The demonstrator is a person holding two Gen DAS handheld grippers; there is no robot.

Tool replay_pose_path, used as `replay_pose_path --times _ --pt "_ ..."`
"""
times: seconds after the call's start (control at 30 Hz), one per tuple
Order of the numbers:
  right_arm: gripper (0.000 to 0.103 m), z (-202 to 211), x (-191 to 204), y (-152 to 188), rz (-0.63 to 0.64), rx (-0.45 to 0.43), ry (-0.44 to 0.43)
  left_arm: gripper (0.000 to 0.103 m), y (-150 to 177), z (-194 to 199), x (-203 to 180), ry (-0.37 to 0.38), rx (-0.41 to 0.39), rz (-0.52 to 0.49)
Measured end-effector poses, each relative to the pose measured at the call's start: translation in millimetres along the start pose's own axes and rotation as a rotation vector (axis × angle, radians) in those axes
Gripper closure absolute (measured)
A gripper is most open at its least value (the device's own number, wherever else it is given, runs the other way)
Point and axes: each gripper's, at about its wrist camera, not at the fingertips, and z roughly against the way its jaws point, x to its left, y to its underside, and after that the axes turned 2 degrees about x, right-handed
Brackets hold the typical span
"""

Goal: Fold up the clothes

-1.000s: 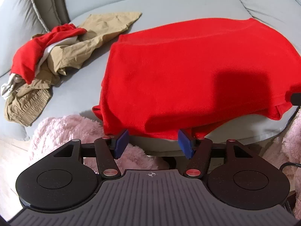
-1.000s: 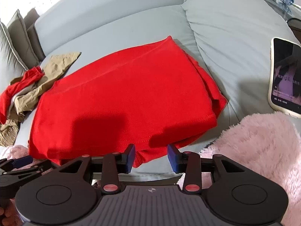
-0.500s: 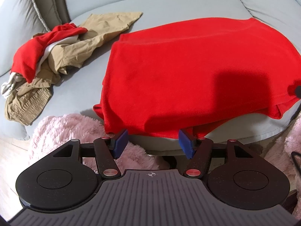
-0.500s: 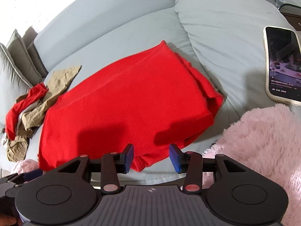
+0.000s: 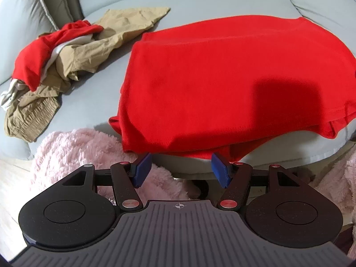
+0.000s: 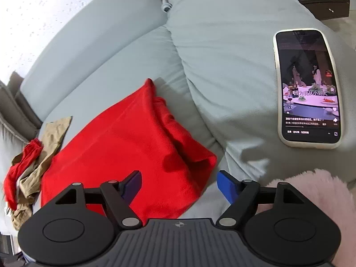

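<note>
The folded red knit garment (image 5: 222, 77) lies flat on the pale grey sofa seat cushion (image 5: 200, 2), its near edge drooping over the front. The left gripper (image 5: 180, 170) hovers just below that edge, jaws apart, gripping nothing. The right gripper (image 6: 179, 184) has just been opening its jaws: they stand wide, released, over the garment's right corner (no cloth pinched). A crumpled heap of tan and red clothes (image 5: 55, 55) sits at the left. A cream-cased smartphone (image 6: 308, 86), screen lit, rests on the right cushion; fluffy pink fabric (image 5: 89, 151) lies beneath.
</note>
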Motion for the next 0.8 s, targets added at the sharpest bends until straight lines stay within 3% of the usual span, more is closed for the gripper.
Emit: replay_pose_path --times 0.2,0.43,0.8 --pt "0.025 -29 -1 -1 -0.029 0.029 0.057 0.038 1 1 3 -0.003 -0.002 0.008" --pt "0.021 -39 -22 10 -0.128 -0.031 -0.002 0.038 -1 -1 2 0.004 0.013 0.013" --pt "0.041 -34 -11 23 -0.11 -0.123 0.042 0.038 -1 -4 -8 -0.014 0.03 -0.022"
